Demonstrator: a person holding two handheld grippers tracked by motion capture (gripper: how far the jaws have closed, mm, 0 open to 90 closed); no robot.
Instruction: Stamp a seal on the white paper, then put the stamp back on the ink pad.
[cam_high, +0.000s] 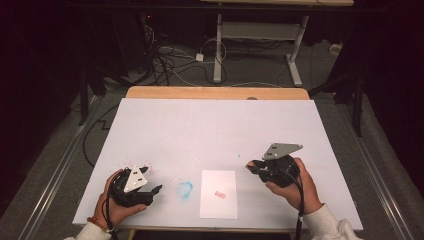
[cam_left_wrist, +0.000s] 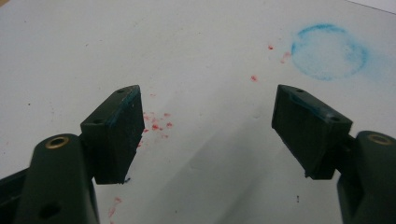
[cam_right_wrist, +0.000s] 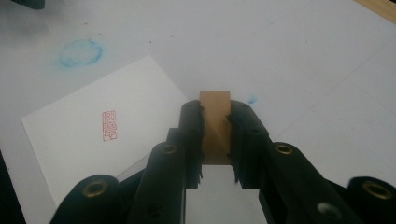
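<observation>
With the red mark (cam_right_wrist: 109, 125) already on the paper (cam_high: 218, 194), my right hand-held gripper (cam_right_wrist: 215, 135) clamps what looks like a wooden stamp (cam_right_wrist: 215, 122); my left hand-held gripper (cam_left_wrist: 208, 123) gapes empty.

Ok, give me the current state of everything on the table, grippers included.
Left gripper: open, empty, low over the table.
Right gripper: shut on the wooden stamp.
Paper sheet: flat, bearing one red stamp mark.
Blue ring stain: on the table beside the paper.
</observation>
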